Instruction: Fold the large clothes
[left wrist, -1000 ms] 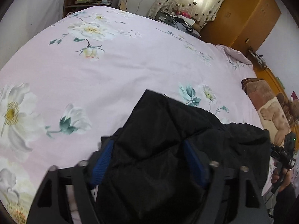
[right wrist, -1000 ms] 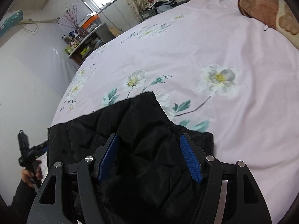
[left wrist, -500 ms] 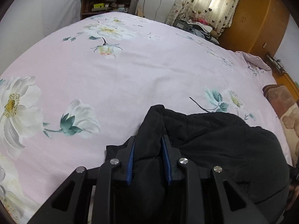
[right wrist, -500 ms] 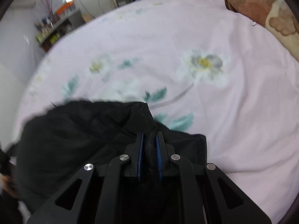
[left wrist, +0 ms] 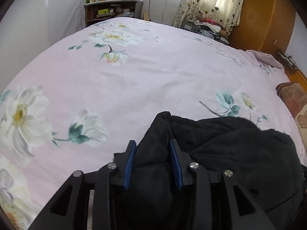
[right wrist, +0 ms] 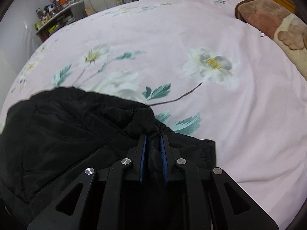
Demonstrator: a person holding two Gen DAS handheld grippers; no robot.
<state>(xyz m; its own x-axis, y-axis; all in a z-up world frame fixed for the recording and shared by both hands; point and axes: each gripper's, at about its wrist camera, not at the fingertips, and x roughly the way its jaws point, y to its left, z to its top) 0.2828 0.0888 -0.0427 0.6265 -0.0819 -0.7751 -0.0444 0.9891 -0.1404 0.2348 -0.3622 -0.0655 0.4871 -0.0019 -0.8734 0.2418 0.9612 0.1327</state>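
— Where did we have the black padded jacket (left wrist: 226,153)?

— It lay bunched in the lower middle and lower right of the left wrist view, on the pink flowered bedspread (left wrist: 153,80). In the right wrist view the jacket (right wrist: 63,134) filled the lower left.

— And our grippers?

— Our left gripper (left wrist: 152,162) had a thick fold of the jacket between its blue pads (left wrist: 130,161), which pressed on it from both sides; its jaws had just eased a little wider. Our right gripper (right wrist: 153,158) pinched a thin ridge of the fabric, its pads (right wrist: 143,157) nearly together, and its jaws had also just opened slightly while keeping the cloth.

— What else did we see around it?

— A brown plush blanket (right wrist: 268,17) lay at the upper right of the right wrist view. In the left wrist view a cluttered shelf (left wrist: 113,9) stood at the top, a heart-print curtain (left wrist: 213,2) to its right, and a wooden wardrobe (left wrist: 266,17) at the upper right.
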